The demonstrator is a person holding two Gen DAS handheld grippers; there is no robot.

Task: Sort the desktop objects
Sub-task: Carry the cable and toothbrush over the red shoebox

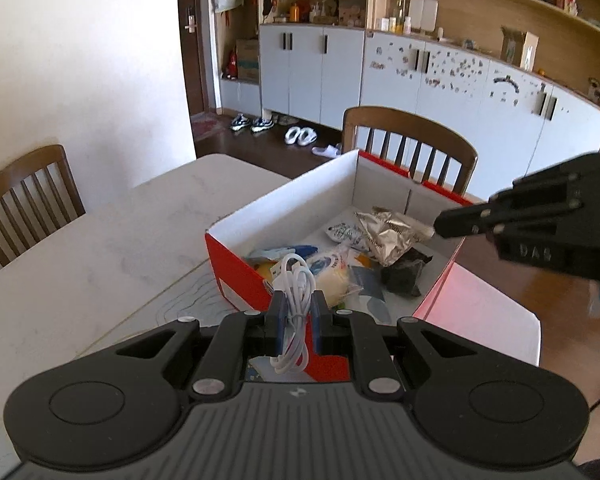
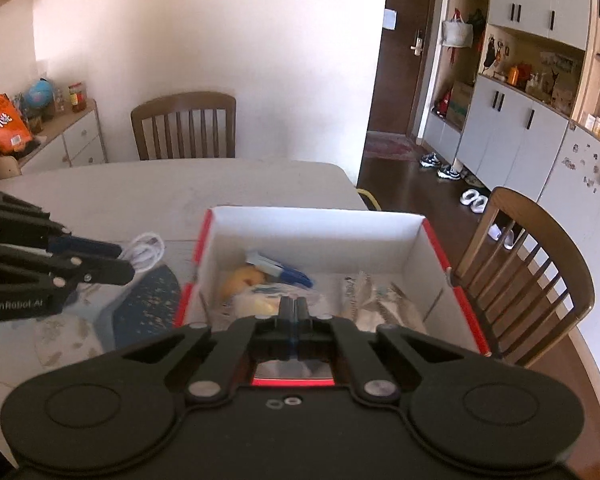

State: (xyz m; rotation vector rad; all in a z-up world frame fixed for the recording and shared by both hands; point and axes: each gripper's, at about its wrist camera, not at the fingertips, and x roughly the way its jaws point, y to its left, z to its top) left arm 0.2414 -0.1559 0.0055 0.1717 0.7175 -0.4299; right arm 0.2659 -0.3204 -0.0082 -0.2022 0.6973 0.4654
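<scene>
My left gripper [image 1: 296, 300] is shut on a coiled white cable [image 1: 294, 280] and holds it just short of the near wall of a red-and-white box [image 1: 284, 200]. The box holds a silver foil packet [image 1: 392, 232], a dark packet [image 1: 406, 274], a blue-and-white packet [image 1: 296, 250] and other small wrapped items. In the right wrist view the left gripper [image 2: 120, 260] and cable [image 2: 144, 254] are left of the box [image 2: 316, 224]. My right gripper [image 2: 295, 304] is shut and empty above the box's near end; it shows in the left wrist view [image 1: 444, 224].
The box sits on a pale table [image 1: 100, 240] with a dark patterned mat [image 2: 148, 312] beside it. Wooden chairs [image 1: 416, 144] [image 2: 184, 124] stand around the table. The table edge [image 2: 596, 360] is close on the right.
</scene>
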